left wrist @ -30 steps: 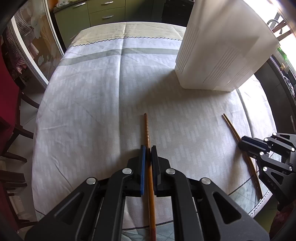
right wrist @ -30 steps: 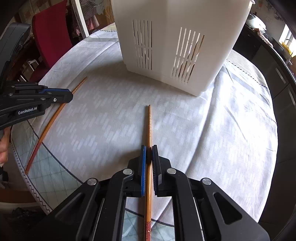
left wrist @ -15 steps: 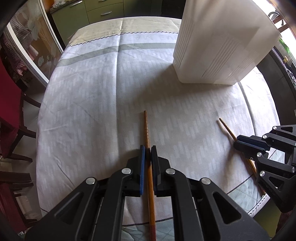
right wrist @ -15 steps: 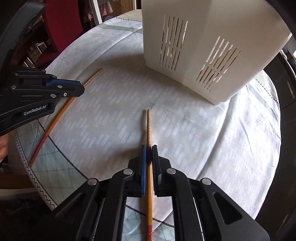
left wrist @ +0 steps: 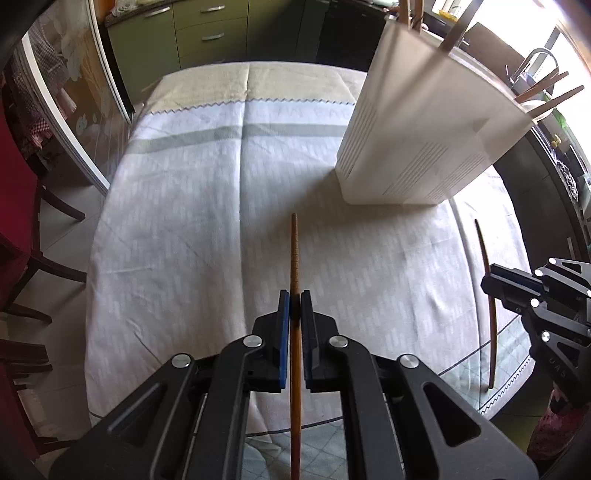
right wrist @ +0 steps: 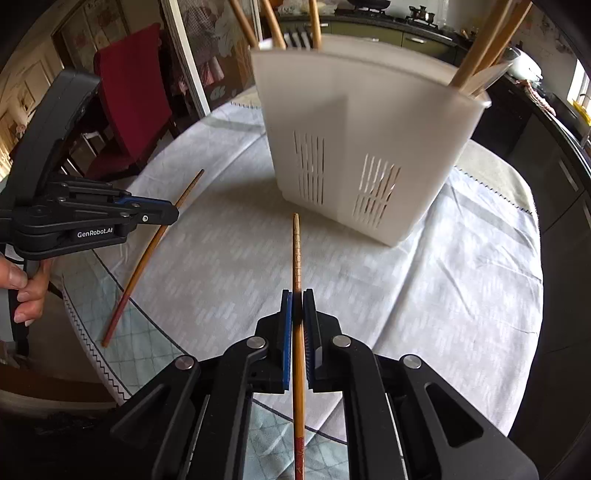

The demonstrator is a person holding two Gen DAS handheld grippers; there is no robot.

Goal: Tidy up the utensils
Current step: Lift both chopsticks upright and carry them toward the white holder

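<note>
My left gripper (left wrist: 294,303) is shut on a brown chopstick (left wrist: 294,254), held above the table, tip pointing forward. My right gripper (right wrist: 296,303) is shut on a second chopstick (right wrist: 296,251), tip pointing at the white slotted utensil holder (right wrist: 362,147). The holder also shows in the left wrist view (left wrist: 424,140), far right, with several chopsticks standing in it. Each gripper shows in the other's view: the right one (left wrist: 491,278) at the right edge, the left one (right wrist: 170,216) at the left.
The round table (left wrist: 184,221) has a white patterned cloth. A red chair (right wrist: 129,103) stands at the left side. Green kitchen cabinets (left wrist: 221,33) are beyond the table. A dark counter (right wrist: 554,147) runs along the right.
Both grippers have lifted up and back with their chopsticks off the cloth. The holder's rim and the chopsticks in it have come into view.
</note>
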